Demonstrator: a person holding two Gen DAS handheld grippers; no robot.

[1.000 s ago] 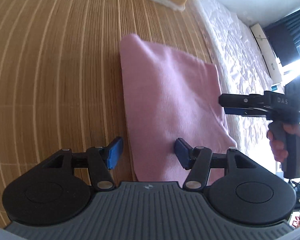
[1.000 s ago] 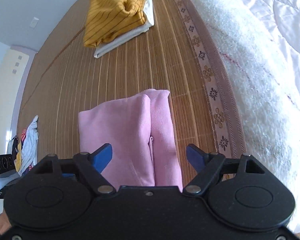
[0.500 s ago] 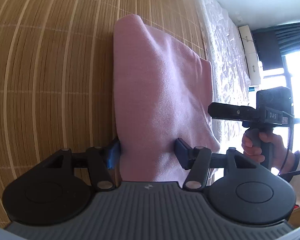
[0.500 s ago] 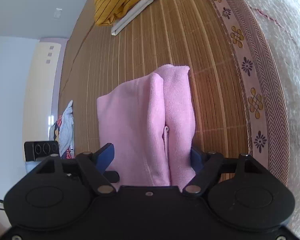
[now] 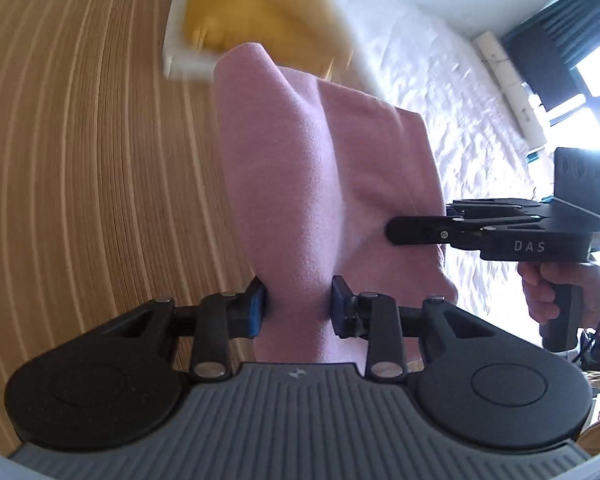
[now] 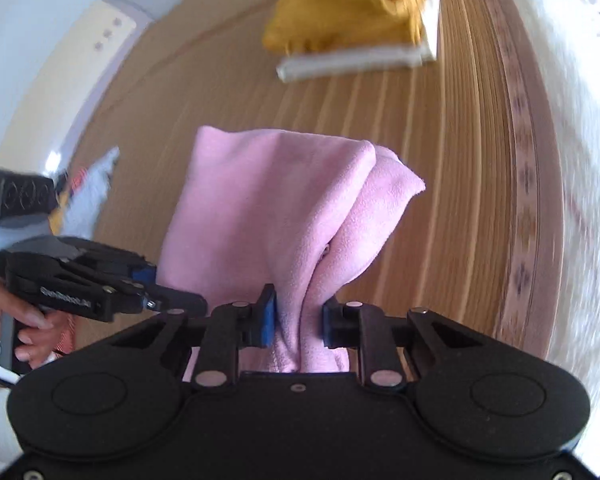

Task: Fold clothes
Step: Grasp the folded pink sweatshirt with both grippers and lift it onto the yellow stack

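A folded pink garment (image 5: 300, 184) hangs lifted above the bamboo mat (image 5: 80, 160). My left gripper (image 5: 299, 308) is shut on its near edge. My right gripper (image 6: 299, 318) is shut on the other end of the same garment (image 6: 268, 216), bunching the cloth between the blue pads. The right gripper also shows side-on in the left wrist view (image 5: 396, 232), touching the cloth. The left gripper shows at the left in the right wrist view (image 6: 180, 300).
A stack of folded clothes, mustard yellow (image 6: 348, 4) on white (image 6: 360, 62), lies further along the mat. A white quilted bed (image 5: 460, 92) runs along the right side. A small heap of clothes (image 6: 88, 192) lies at the mat's left.
Both grippers closed on the pink garment and lifted it off the mat. They have carried it toward the yellow stack, which now looks nearer; the background is motion-blurred.
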